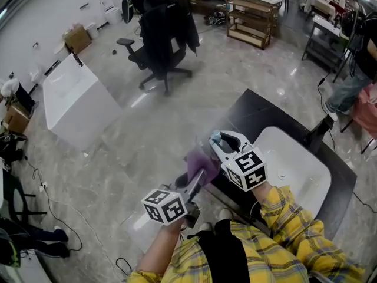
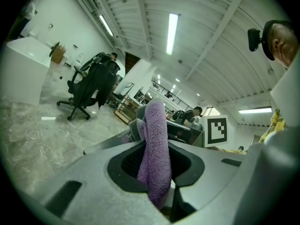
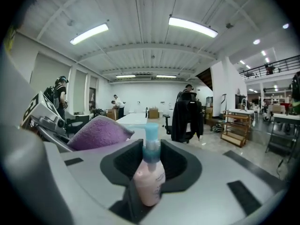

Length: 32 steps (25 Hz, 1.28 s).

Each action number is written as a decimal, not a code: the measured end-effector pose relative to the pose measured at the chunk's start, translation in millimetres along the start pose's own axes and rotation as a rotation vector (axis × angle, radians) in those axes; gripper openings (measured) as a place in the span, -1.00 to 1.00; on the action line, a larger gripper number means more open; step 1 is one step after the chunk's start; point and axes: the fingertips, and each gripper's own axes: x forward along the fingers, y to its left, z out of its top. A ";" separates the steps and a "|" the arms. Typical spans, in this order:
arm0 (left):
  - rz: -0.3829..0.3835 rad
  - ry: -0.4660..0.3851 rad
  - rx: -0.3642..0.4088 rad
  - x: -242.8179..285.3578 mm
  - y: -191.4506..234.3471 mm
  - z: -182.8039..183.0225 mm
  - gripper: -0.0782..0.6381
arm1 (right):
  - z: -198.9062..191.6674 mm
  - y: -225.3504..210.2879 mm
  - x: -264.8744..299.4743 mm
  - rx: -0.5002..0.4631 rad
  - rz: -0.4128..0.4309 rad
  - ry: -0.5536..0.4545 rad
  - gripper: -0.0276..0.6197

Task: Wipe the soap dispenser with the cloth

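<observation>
The right gripper (image 3: 150, 165) has its two jaws closed part way on the pink soap dispenser (image 3: 150, 182), which stands up between them with its blue pump on top. The left gripper (image 2: 157, 165) is pinched tight on the purple cloth (image 2: 156, 135), and the cloth sticks up out of its jaws. Both are held up in the air, the cloth just beside the bottle, near the white sink (image 1: 309, 161)
</observation>
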 end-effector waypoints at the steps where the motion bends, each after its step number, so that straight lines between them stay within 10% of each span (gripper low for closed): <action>1: -0.006 -0.001 0.000 0.1 -1.5 0.6 -0.57 | -0.2 -0.2 -0.2 0.003 -0.011 -0.002 -0.58; 19: -0.162 -0.039 -0.125 33.5 -26.0 14.1 -0.57 | -35.0 -25.4 -71.2 0.192 -0.033 -0.037 -0.46; 32: -0.104 -0.010 -0.193 42.0 -8.2 -14.4 -0.57 | -46.1 -36.8 -90.2 0.219 -0.069 -0.026 -0.46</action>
